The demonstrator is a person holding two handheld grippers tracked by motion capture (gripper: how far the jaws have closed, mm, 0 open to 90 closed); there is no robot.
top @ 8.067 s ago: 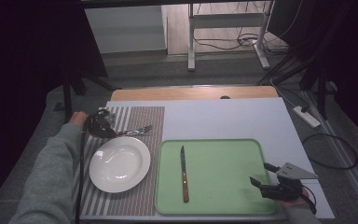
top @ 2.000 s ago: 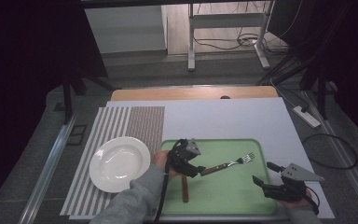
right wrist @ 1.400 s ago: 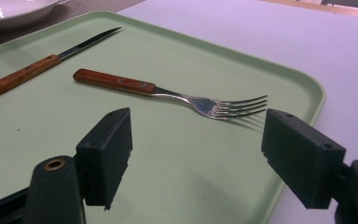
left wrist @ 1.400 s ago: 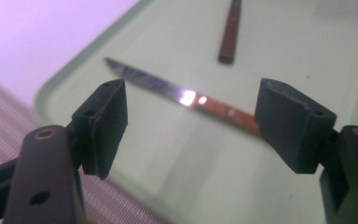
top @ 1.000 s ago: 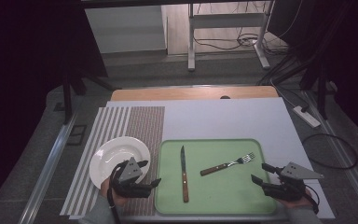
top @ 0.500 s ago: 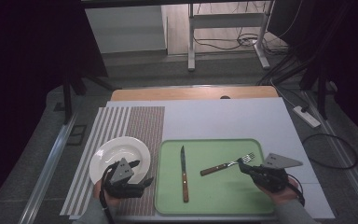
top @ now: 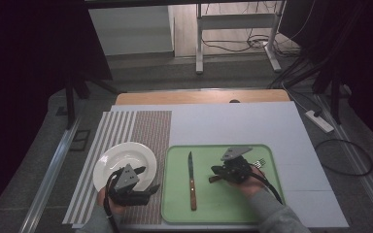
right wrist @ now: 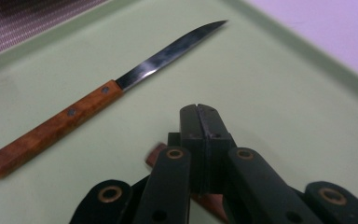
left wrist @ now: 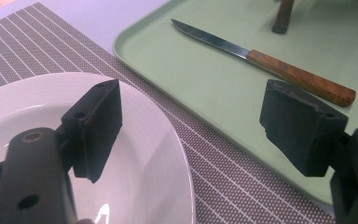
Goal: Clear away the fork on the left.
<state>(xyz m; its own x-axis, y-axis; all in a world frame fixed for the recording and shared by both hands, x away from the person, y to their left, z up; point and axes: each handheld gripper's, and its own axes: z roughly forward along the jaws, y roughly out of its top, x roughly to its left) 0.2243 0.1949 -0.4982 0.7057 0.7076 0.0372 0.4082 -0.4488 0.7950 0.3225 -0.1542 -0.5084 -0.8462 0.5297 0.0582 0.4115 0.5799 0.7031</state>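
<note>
Lavender board (top: 233, 124) covers most of the table, with a striped placemat (top: 145, 131) on its left side and a pale green tray (top: 213, 204) just beside the mat. On the mat sits a white plate (top: 121, 158), laid out like a place setting, so the cutlery on the tray looks bound for it. A wooden-handled knife (top: 191, 179) lies lengthwise on the tray, blade pointing away from the person.

To its right lies the fork (top: 258, 163), tines toward the tray's far right corner, wooden handle angled back toward the knife. The right gripper (top: 223, 171) sits low over that handle; its jaws have just been closing and now stand pressed together, a sliver of brown handle (right wrist: 154, 156) showing right beneath them, so I judge it is pinching the fork there. The left gripper (top: 143, 189) hovers at the plate's near edge, jaws wide apart with nothing between them.
</note>
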